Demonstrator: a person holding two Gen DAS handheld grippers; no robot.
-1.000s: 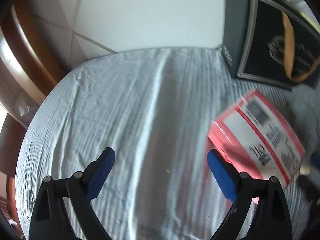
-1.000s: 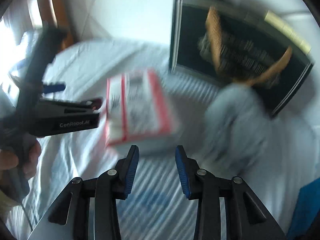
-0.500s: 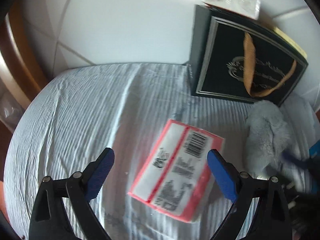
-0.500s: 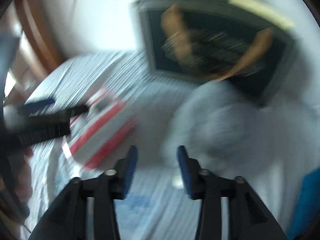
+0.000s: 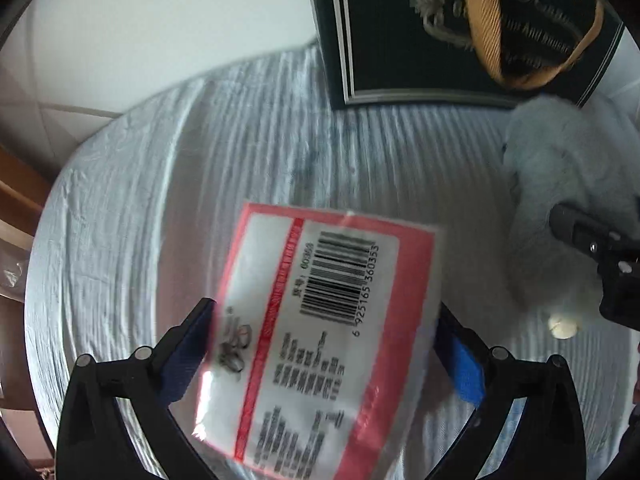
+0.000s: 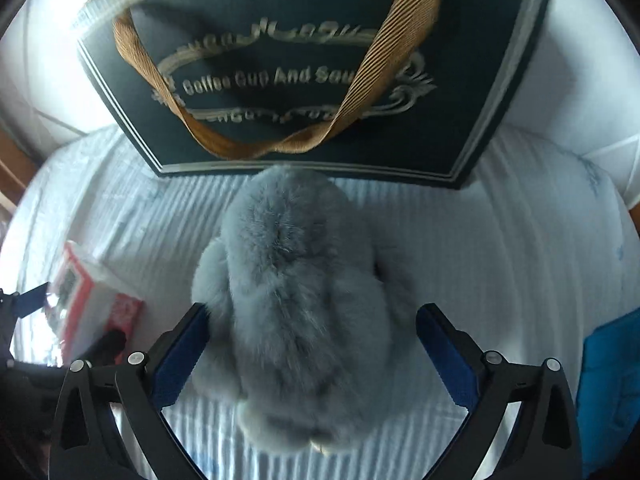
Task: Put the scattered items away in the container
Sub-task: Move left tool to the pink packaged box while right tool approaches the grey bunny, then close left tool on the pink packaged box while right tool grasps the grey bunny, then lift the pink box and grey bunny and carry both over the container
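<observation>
A red-and-white packet (image 5: 332, 320) with a barcode lies flat on the white ribbed cloth. My left gripper (image 5: 322, 320) points down over it, jaws opening, one blue pad on each side of the packet and neither pressing it. A grey plush toy (image 6: 296, 280) lies in front of the dark gift bag (image 6: 460, 60), which has a brown ribbon handle. My right gripper (image 6: 314, 316) hangs over the toy, jaws opening wide, with the fur between the pads and not squeezed. The toy (image 5: 560, 168) and the bag (image 5: 384, 40) also show in the left wrist view.
The white ribbed cloth (image 5: 140, 200) covers a round table whose edge curves along the left. Brown wooden furniture (image 5: 16, 200) stands beyond that edge. A blue object (image 6: 608, 392) lies at the right edge. A small cream bead (image 5: 564, 326) sits by the toy.
The left gripper moved over the packet, which now lies between its jaws. The right gripper went from nearly shut to wide open and came over the plush toy.
</observation>
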